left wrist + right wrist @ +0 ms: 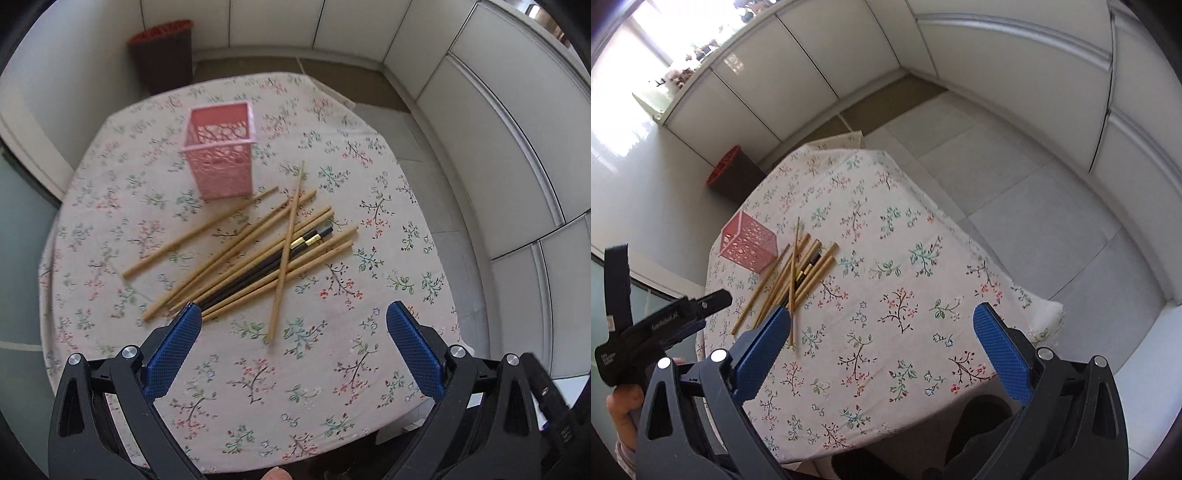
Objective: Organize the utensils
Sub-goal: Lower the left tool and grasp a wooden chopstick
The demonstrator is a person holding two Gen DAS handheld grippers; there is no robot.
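We hover both claws, left claw (293,321) and right claw (881,325), released and empty above the scattered chopsticks (251,251), ready to load the pink holder (219,151).

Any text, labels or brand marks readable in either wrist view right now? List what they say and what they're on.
Left gripper body, seen from the right wrist view: light raised lettering, too blurred to read.
Its handle, lower down: a small white label, too small to read.
Pink holder, chopsticks, tablecloth, brown bin: no text visible.
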